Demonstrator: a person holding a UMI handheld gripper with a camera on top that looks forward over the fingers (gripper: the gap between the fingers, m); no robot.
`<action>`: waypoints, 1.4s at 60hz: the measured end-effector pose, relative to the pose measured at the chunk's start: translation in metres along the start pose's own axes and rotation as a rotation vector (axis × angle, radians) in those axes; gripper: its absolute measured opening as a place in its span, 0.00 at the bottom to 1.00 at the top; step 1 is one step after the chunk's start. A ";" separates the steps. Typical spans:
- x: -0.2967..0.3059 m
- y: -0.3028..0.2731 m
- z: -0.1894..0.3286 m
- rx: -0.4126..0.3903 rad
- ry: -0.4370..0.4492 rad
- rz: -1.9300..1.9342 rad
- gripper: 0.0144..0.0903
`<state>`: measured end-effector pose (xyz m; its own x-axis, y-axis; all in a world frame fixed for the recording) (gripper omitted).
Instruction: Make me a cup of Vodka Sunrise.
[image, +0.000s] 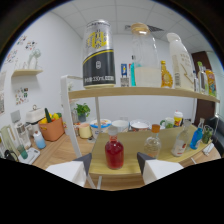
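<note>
Gripper (114, 167) fingers spread apart, nothing pinched. Red-liquid bottle (114, 152) stands upright on wooden shelf (165, 150), at 12 o'clock from fingertips, just ahead, centred in gap with space either side. Long axis vertical, neck and cap pointing up. Clear round bottle (152, 145) at 1 o'clock, near red one. Blue bottle (196, 137) farther off at 2 o'clock. Upper shelf: black-and-yellow can (98, 54) at 12 o'clock high, tall clear bottle (141, 55) beside it. Orange pot (51, 129) at 10 o'clock, contents perhaps fruit.
</note>
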<state>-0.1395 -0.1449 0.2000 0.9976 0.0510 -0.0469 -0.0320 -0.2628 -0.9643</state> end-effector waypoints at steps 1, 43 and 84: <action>-0.001 -0.001 0.001 -0.002 0.003 -0.004 0.91; 0.004 0.002 0.015 0.010 0.011 -0.090 0.27; 0.091 0.047 -0.051 -0.033 -0.034 0.511 0.27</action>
<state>-0.0472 -0.2020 0.1638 0.8527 -0.0605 -0.5189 -0.5122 -0.2927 -0.8075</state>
